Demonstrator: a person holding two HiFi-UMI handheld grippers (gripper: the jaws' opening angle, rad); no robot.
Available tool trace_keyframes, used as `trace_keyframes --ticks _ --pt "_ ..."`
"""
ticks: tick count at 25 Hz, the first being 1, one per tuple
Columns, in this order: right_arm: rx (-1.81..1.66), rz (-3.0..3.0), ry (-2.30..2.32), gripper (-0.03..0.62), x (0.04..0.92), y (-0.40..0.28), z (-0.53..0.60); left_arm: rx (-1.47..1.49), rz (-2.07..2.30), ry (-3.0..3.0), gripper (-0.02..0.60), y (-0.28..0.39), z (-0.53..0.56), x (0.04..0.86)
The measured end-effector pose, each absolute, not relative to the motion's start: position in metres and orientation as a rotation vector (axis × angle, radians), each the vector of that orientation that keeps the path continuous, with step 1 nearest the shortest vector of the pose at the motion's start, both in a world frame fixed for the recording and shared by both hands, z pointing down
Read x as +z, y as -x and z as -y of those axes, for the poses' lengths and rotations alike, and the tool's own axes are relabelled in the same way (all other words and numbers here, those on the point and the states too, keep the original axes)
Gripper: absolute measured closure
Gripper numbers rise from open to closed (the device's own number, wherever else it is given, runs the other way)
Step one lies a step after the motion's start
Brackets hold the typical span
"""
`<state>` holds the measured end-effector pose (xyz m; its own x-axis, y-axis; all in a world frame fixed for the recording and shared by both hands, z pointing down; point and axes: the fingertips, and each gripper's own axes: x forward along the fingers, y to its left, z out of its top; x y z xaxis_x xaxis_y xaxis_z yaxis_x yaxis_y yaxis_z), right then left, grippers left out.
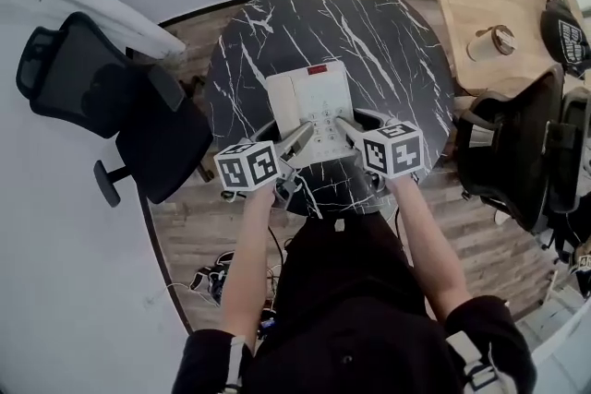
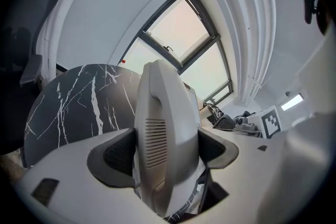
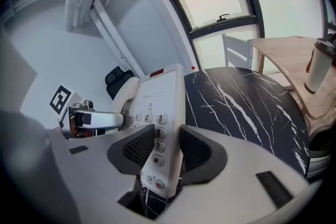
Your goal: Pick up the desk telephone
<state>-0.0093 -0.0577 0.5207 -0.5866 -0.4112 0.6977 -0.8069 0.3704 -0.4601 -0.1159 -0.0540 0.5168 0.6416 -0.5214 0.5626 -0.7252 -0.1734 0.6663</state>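
Gripping the desk telephone (image 1: 312, 101) w/ both tongs at once, at its near end. Closed w/ the left tongs (image 1: 297, 141) on the handset (image 2: 165, 134) side, pads pressed on either flank of the white handset. Closed w/ the right tongs (image 1: 349, 126) on the keypad side, one pad over the number keys (image 3: 160, 132), other pad on the back of that same edge.

Lies straight ahead of both tongs, over the middle of the round black marble surface (image 1: 397, 51) in the head view. Runs w/ long axis away from the person (image 1: 351, 309), red patch (image 1: 317, 69) at the far end, keys at the near end. Equally near to both hands, so no nearer hand to choose; approx. symmetric hold, left and right.

Seems clear of the surface at the near edge, judged from the gripper views: marble visible below it, no contact seen there. Cannot confirm for the far end.

Pose: both forearms (image 1: 245, 244) stretched fwd side by side, tongs slanted down and converging a little toward the phone, marker cubes (image 1: 247, 166) on top.

For the coming move, probably needs both sides kept level and raised together; w/ uneven lift, risk of tilting the body and loosening the handset from its cradle.
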Motion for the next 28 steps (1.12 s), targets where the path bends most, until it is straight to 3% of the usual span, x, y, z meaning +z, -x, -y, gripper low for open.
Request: trace_keyframes --ticks 28 --pt "0.988 2.284 -1.253 0.424 0.407 -0.002 0.082 0.208 0.979 -2.064 0.210 0.105 0.090 0.400"
